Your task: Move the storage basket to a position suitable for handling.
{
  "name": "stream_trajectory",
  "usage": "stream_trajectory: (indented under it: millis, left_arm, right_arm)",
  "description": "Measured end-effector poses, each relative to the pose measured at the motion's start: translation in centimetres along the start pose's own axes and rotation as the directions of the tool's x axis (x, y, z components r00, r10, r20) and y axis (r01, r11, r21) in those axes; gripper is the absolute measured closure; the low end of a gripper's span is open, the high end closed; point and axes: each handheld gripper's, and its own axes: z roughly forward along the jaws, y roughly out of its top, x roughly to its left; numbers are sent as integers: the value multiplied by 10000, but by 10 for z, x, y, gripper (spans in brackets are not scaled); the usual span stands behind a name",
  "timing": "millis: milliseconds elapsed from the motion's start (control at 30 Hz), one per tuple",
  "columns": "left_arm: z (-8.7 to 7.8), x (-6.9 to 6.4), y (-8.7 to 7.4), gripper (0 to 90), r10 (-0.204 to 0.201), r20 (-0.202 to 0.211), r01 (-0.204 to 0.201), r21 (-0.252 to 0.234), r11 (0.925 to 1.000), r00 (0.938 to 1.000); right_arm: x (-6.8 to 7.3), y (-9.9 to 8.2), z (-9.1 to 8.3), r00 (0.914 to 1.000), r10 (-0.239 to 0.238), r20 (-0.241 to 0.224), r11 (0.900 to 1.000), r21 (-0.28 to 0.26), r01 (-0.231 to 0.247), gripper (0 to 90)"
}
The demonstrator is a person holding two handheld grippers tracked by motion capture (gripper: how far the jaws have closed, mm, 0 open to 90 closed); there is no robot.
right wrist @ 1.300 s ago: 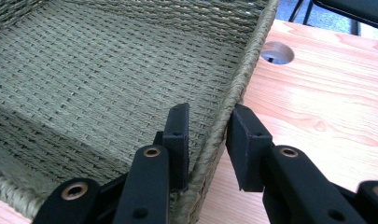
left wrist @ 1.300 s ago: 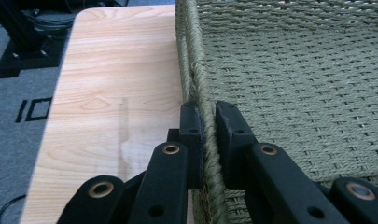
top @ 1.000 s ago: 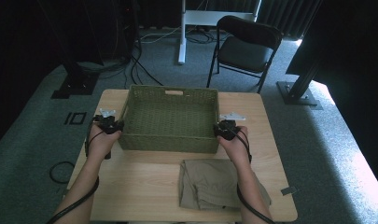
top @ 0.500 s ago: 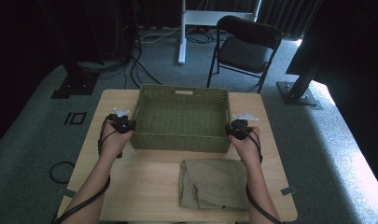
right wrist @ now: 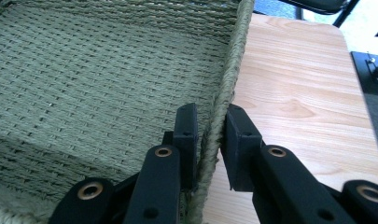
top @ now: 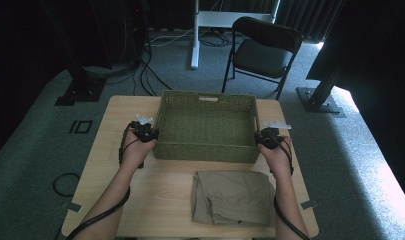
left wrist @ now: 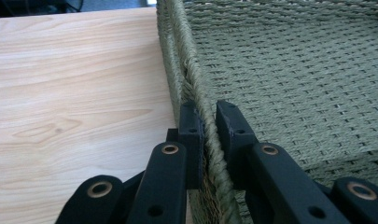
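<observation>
A green woven basket (top: 205,151) stands empty on the far half of the wooden table (top: 115,190). My left gripper (top: 152,134) is shut on its left rim; in the left gripper view that gripper (left wrist: 206,111) has one black jaw outside and one inside the braided basket rim (left wrist: 186,65). My right gripper (top: 260,138) is shut on the right rim; in the right gripper view that gripper (right wrist: 212,114) straddles the basket rim (right wrist: 233,56) the same way. A folded khaki garment (top: 232,197) lies flat on the table in front of the basket, near the right forearm.
Bare wood (left wrist: 74,93) lies left of the basket and a narrower strip (right wrist: 294,93) to its right. Beyond the table stand a black folding chair (top: 262,47), a white desk leg (top: 194,35) and floor cables (top: 145,65).
Both hands have carried the basket to the right across the table, from left of centre to about centre. The grippers kept hold of its rims. The garment has not moved.
</observation>
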Motion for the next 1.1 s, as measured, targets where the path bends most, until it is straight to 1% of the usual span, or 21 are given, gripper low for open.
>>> stream_trajectory:
  millis: [33,67,100,133,167,200,233,267,300,333,367,400,500,533,567,600,633,967,1000,1033,1100]
  left_arm:
    - [2,-6,1,823,102,1,-102,31,9999,9999]
    - [2,-6,1,822,102,1,-102,31,9999,9999]
    - [3,-12,3,822,186,26,-186,63,9998,9998]
    - [3,-12,3,821,186,26,-186,63,9998,9998]
    - [5,-18,4,820,296,39,-296,91,9995,9996]
    - [5,-18,4,819,296,39,-296,91,9995,9996]
    - [7,-24,5,819,314,62,-315,119,9994,9995]
    - [7,-24,5,818,314,62,-315,119,9994,9995]
    - [8,-30,6,819,332,106,-333,87,9994,9994]
    - [8,-30,6,819,332,106,-333,87,9994,9994]
    - [10,-35,6,818,292,168,-293,66,9995,9994]
    - [10,-35,6,818,292,168,-293,66,9995,9994]
    - [12,-42,7,815,370,210,-371,62,9993,9991]
    - [12,-45,7,815,389,221,-391,62,9992,9990]
    - [13,-47,7,814,401,237,-403,75,9992,9989]
    - [13,-48,7,814,391,273,-393,56,9992,9989]
    - [14,-51,8,812,443,297,-445,54,9990,9986]
    - [19,-62,11,805,490,459,-494,77,9988,9977]
    - [19,-62,12,805,581,439,-586,104,9982,9973]
    - [20,-62,13,804,600,447,-607,138,9981,9972]
    - [20,-61,13,803,529,526,-538,158,9984,9972]
  right_arm:
    - [-6,0,-1,10000,78,38,10000,23,-78,772]
    - [-6,0,-1,10000,78,38,10000,23,-78,772]
    - [-11,-1,-1,9999,117,92,9999,16,-117,775]
    - [-11,-1,-1,9999,117,92,9999,16,-117,775]
    - [-17,-2,-2,9997,208,149,9998,13,-208,779]
    - [-17,-2,-2,9997,208,149,9998,13,-208,779]
    - [-24,-2,-2,9994,273,208,9996,10,-273,782]
    - [-24,-2,-2,9994,273,208,9996,10,-273,782]
    - [-30,-2,-3,9994,219,268,9998,37,-220,783]
    - [-30,-2,-3,9994,219,268,9998,37,-220,783]
    - [-35,-3,-4,9993,221,306,9997,82,-224,785]
    - [-35,-3,-4,9993,221,306,9997,82,-224,785]
    - [-45,-3,-5,9988,277,413,9996,98,-281,792]
    - [-45,-3,-5,9988,277,413,9996,98,-281,792]
    - [-50,-3,-5,9986,378,380,9992,91,-381,793]
    - [-50,-3,-5,9986,378,380,9992,91,-381,793]
    - [-54,-4,-5,9986,392,365,9992,73,-395,794]
    - [-67,-2,-2,9977,411,540,9990,151,-419,801]
    - [-68,-1,-2,9976,413,561,9990,153,-422,802]
    - [-69,-1,-2,9972,535,523,9984,154,-544,804]
    - [-70,-2,-1,9973,523,511,9985,141,-530,802]
